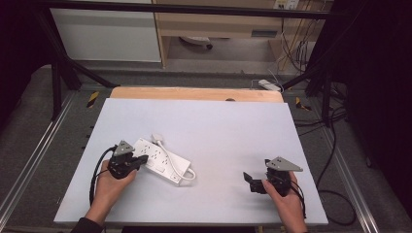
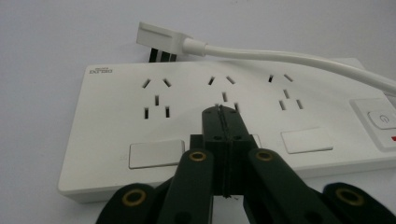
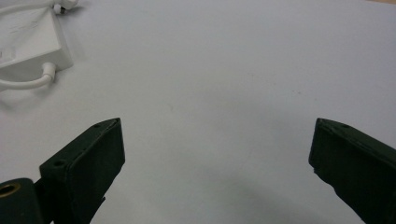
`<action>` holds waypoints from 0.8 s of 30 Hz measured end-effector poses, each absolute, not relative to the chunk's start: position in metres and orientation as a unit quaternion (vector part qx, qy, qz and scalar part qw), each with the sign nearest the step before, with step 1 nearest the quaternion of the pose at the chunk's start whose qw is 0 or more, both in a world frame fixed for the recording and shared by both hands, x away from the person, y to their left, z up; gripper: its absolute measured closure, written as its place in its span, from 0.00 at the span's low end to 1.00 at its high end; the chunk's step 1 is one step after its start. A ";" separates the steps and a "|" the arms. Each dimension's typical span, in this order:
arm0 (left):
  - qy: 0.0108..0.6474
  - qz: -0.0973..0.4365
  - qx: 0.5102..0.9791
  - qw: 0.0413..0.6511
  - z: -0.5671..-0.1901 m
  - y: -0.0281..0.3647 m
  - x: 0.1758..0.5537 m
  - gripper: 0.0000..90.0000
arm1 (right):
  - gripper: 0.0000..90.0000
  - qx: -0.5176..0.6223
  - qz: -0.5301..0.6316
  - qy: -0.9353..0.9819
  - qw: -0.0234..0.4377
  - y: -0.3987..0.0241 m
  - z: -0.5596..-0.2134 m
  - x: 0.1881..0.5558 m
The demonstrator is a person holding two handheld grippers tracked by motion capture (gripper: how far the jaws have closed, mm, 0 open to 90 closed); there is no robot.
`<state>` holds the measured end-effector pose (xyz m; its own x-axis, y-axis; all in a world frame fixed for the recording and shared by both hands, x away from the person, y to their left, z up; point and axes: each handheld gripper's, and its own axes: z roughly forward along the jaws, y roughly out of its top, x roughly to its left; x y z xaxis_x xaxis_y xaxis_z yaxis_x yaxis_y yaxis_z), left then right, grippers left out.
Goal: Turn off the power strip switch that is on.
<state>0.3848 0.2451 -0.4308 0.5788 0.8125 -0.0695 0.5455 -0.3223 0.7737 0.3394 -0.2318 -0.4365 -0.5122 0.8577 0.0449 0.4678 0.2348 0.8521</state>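
Two grippers work my white table (image 1: pixel 218 126) — the left gripper (image 2: pixel 223 112), jaws clenched on nothing, tips over the power strip (image 1: pixel 158 160) at left-centre, its plug (image 2: pixel 161 37) lying behind; the right gripper (image 3: pixel 217 149) rests spread wide above bare surface.

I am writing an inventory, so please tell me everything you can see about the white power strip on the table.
The power strip is a flat white block that looks like plastic, lying face up on the white table, at its left half. It has three socket groups in a row, rectangular buttons below them and a power switch at one end. Its white cable runs across the top, ending in a flat plug beside the far edge. The shut left gripper is over its middle sockets; whether they touch cannot be told.
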 end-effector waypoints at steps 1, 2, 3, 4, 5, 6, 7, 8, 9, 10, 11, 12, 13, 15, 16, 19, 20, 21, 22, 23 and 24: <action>0.427 0.169 0.796 0.396 -0.431 0.245 0.385 1.00 | 0.04 0.439 0.435 0.753 0.224 -0.232 -0.436 0.339; 0.426 0.169 0.796 0.396 -0.431 0.245 0.385 1.00 | 0.04 0.440 0.435 0.753 0.224 -0.232 -0.436 0.339; 0.426 0.169 0.796 0.395 -0.431 0.245 0.385 1.00 | 0.04 0.440 0.435 0.753 0.224 -0.232 -0.436 0.340; 0.425 0.169 0.796 0.395 -0.431 0.244 0.384 1.00 | 0.04 0.440 0.435 0.753 0.224 -0.232 -0.437 0.340; 0.425 0.170 0.796 0.395 -0.431 0.245 0.385 1.00 | 0.04 0.440 0.434 0.753 0.224 -0.232 -0.437 0.340; 0.425 0.170 0.796 0.395 -0.431 0.245 0.385 1.00 | 0.04 0.439 0.434 0.754 0.224 -0.232 -0.436 0.339; 0.425 0.170 0.796 0.395 -0.431 0.245 0.384 1.00 | 0.04 0.439 0.434 0.754 0.224 -0.232 -0.436 0.339; 0.425 0.170 0.796 0.396 -0.431 0.244 0.384 1.00 | 0.04 0.439 0.434 0.754 0.224 -0.232 -0.437 0.340; 0.425 0.170 0.796 0.396 -0.431 0.244 0.384 1.00 | 0.04 0.440 0.434 0.754 0.224 -0.232 -0.437 0.340; 0.425 0.169 0.796 0.396 -0.431 0.244 0.384 1.00 | 0.04 0.440 0.434 0.753 0.224 -0.232 -0.437 0.340; 0.425 0.169 0.796 0.396 -0.431 0.244 0.384 1.00 | 0.04 0.440 0.434 0.753 0.224 -0.232 -0.437 0.340; 0.425 0.169 0.797 0.395 -0.431 0.244 0.384 1.00 | 0.04 0.440 0.434 0.753 0.224 -0.232 -0.437 0.340; 0.423 0.170 0.798 0.394 -0.431 0.243 0.384 1.00 | 0.04 0.440 0.434 0.754 0.224 -0.232 -0.437 0.339; 0.421 0.168 0.800 0.394 -0.432 0.242 0.384 1.00 | 0.04 0.440 0.434 0.754 0.224 -0.232 -0.437 0.340; 0.420 0.168 0.800 0.394 -0.432 0.242 0.383 1.00 | 0.04 0.440 0.434 0.754 0.224 -0.232 -0.437 0.339; 0.419 0.168 0.801 0.393 -0.432 0.242 0.383 1.00 | 0.04 0.440 0.434 0.754 0.224 -0.232 -0.437 0.339; 0.419 0.168 0.800 0.394 -0.432 0.243 0.383 1.00 | 0.04 0.440 0.434 0.754 0.224 -0.232 -0.437 0.339; 0.420 0.169 0.800 0.394 -0.432 0.243 0.383 1.00 | 0.04 0.440 0.434 0.754 0.223 -0.232 -0.437 0.339; 0.420 0.169 0.800 0.394 -0.432 0.243 0.383 1.00 | 0.04 0.440 0.434 0.754 0.223 -0.232 -0.437 0.339; 0.420 0.169 0.800 0.394 -0.432 0.243 0.383 1.00 | 0.04 0.440 0.434 0.754 0.223 -0.232 -0.437 0.339; 0.420 0.168 0.800 0.395 -0.432 0.243 0.383 1.00 | 0.04 0.440 0.434 0.754 0.223 -0.232 -0.437 0.339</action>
